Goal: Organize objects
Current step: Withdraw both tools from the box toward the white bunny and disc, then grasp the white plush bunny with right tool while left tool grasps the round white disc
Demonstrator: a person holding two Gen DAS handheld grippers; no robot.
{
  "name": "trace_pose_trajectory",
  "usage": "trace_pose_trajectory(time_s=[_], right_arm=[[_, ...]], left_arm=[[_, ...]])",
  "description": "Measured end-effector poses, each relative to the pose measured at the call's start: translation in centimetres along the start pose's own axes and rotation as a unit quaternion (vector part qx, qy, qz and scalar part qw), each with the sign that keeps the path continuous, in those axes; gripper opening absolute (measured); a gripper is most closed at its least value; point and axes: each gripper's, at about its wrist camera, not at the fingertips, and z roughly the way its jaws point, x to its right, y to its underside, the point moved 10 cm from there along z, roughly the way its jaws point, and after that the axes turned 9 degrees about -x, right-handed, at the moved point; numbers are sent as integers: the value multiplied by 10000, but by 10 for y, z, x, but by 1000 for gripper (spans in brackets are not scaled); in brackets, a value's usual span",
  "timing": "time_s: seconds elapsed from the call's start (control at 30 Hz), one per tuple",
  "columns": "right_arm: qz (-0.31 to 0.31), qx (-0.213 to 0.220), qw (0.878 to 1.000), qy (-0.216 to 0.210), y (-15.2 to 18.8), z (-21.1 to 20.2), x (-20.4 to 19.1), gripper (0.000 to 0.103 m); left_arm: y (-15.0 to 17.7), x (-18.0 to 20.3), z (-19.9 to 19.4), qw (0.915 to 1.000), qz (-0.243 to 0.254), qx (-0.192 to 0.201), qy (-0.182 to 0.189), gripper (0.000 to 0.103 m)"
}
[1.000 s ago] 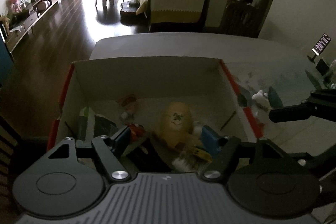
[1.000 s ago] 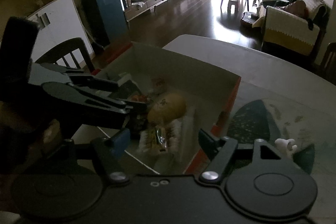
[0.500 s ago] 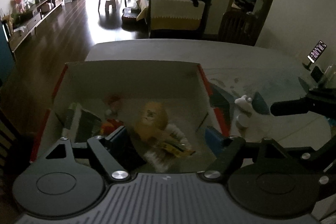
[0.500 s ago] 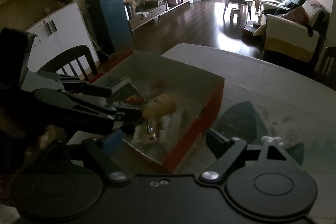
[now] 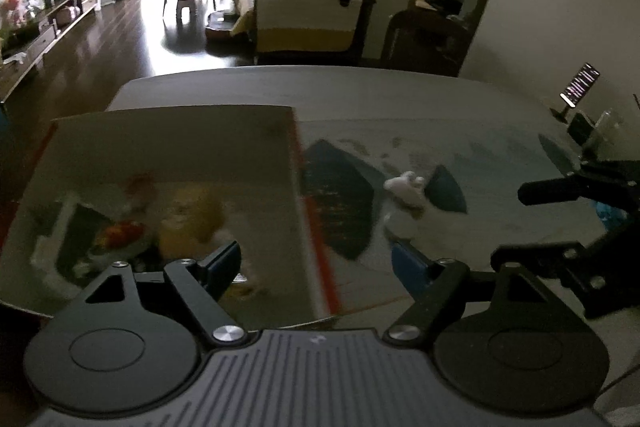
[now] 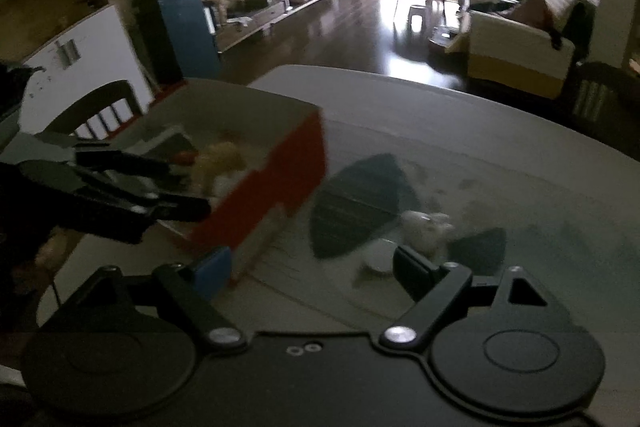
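Observation:
An open cardboard box (image 5: 180, 143) with red outer walls (image 6: 272, 183) sits on the left of the table. Inside lie a yellow plush toy (image 5: 196, 215) (image 6: 220, 159), a red item (image 5: 120, 229) and other blurred things. A small white figurine (image 5: 404, 187) (image 6: 424, 227) stands on the table right of the box. My left gripper (image 5: 316, 261) is open over the box's right wall, holding nothing. My right gripper (image 6: 312, 265) is open with nothing in it, and the figurine is just beyond its right finger.
The table cover has dark leaf-shaped patches (image 5: 340, 203) (image 6: 360, 203). A phone on a stand (image 5: 580, 87) is at the table's far right. A dark chair (image 6: 100, 111) stands left of the box. Sofa and living room lie beyond the far edge.
Both grippers have swung right, off the box's inside and toward the white figurine. The box now sits further left in both views. Both stay open.

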Motion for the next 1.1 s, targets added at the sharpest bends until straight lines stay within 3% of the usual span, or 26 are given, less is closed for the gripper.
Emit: trace_pose_trajectory(time_s=[0.47, 0.57, 1.1], right_arm=[[322, -222, 9985, 371, 5, 19, 93, 87], [332, -287, 9983, 387, 2, 29, 103, 87], [84, -774, 9965, 302, -10, 102, 125, 87]], left_arm=[[-9, 78, 54, 9995, 166, -113, 259, 90], [-11, 87, 68, 9996, 109, -109, 243, 103], [-16, 102, 142, 9996, 264, -44, -105, 103]])
